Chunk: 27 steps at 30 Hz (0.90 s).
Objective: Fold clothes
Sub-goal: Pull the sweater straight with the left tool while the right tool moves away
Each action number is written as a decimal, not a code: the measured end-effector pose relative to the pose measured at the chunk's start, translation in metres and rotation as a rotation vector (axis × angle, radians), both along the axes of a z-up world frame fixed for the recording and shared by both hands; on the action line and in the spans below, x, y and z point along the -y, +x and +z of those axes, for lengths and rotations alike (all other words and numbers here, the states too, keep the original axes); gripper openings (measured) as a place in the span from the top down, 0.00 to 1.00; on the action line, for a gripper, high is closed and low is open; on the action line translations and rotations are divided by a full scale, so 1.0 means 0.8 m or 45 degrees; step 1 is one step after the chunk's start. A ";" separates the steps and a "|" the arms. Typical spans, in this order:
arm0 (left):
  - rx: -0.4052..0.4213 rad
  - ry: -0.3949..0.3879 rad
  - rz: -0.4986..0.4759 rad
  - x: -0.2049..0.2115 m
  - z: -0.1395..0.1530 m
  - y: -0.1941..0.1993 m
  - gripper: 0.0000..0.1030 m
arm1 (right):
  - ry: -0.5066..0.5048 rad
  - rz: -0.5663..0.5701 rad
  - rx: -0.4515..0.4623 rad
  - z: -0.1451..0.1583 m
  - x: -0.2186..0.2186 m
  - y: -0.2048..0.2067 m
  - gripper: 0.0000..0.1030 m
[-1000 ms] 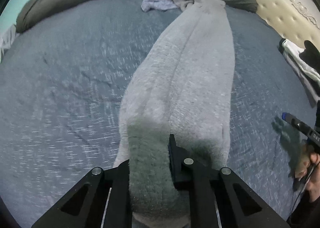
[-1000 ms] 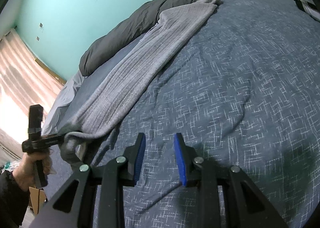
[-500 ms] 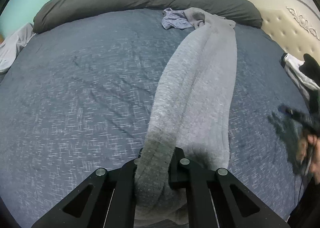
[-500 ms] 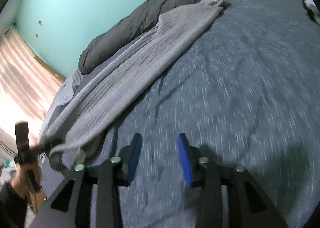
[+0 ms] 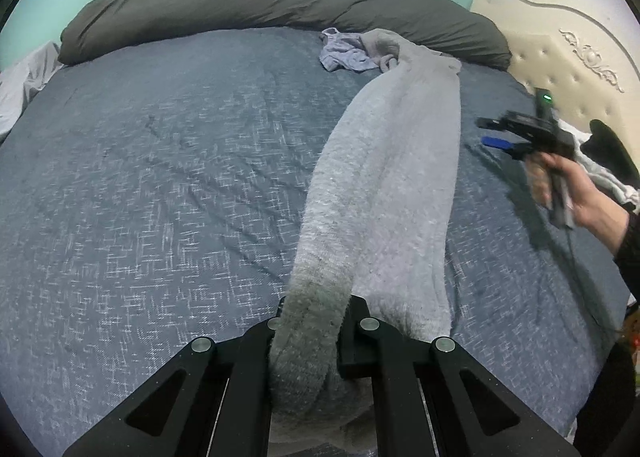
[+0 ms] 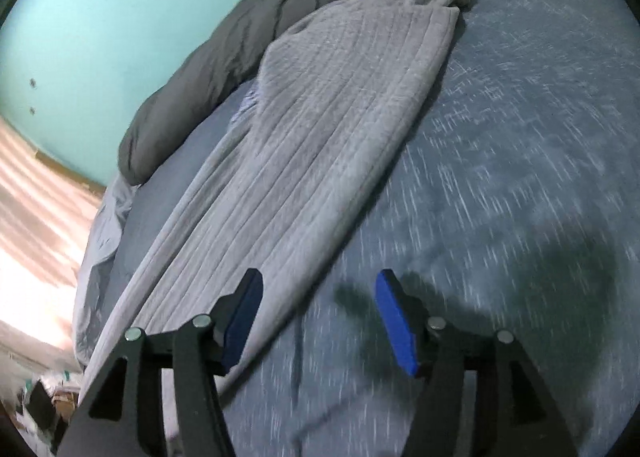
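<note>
From the left wrist, the left gripper was clenched on one end of the single long grey fleece garment, which stretched across the blue patterned bedspread toward one crumpled lavender cloth (by the dark grey rolled duvet).

From the right wrist, the right gripper hovered released, its two blue pads apart, beside the garment's edge.

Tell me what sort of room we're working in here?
Most likely a bedroom: the grey garment lies on a bed, with a tufted headboard and a rolled dark duvet.
</note>
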<state>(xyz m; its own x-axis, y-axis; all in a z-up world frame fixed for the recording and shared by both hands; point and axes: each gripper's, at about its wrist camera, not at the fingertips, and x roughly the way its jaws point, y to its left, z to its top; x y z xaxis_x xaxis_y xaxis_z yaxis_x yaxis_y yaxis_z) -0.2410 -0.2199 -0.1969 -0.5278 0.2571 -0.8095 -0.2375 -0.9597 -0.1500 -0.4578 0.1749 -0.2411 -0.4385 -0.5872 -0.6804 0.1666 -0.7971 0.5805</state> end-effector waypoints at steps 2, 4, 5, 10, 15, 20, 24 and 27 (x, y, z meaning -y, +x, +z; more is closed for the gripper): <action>0.001 0.004 -0.019 0.001 -0.001 0.001 0.94 | 0.000 0.003 -0.010 -0.003 0.009 -0.016 0.42; 0.000 -0.001 -0.039 -0.002 -0.003 0.002 0.94 | 0.018 0.009 -0.002 -0.010 0.017 -0.030 0.42; 0.000 0.000 -0.047 -0.004 -0.004 0.002 0.94 | 0.036 0.014 0.013 -0.015 0.022 -0.035 0.45; 0.008 -0.012 -0.068 -0.012 -0.011 -0.001 0.94 | 0.047 0.047 -0.029 -0.021 0.034 -0.040 0.96; 0.012 -0.030 -0.059 -0.008 -0.011 -0.001 0.94 | 0.051 0.043 -0.162 0.020 0.016 -0.001 0.97; 0.018 -0.025 -0.017 -0.004 0.001 0.001 0.94 | 0.025 0.037 -0.274 0.070 -0.014 0.048 0.98; 0.011 -0.024 0.015 0.007 0.019 0.013 0.94 | 0.019 0.064 -0.324 0.114 -0.043 0.096 0.98; 0.005 -0.034 0.037 0.016 0.030 0.027 0.94 | 0.019 0.092 -0.333 0.135 -0.055 0.136 0.98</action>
<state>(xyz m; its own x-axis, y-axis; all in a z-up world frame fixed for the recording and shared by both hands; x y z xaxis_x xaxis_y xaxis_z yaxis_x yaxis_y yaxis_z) -0.2191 -0.2330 -0.1732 -0.5315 0.2201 -0.8179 -0.2088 -0.9699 -0.1253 -0.3489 0.2191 -0.1332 -0.5578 -0.6138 -0.5586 0.3660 -0.7860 0.4982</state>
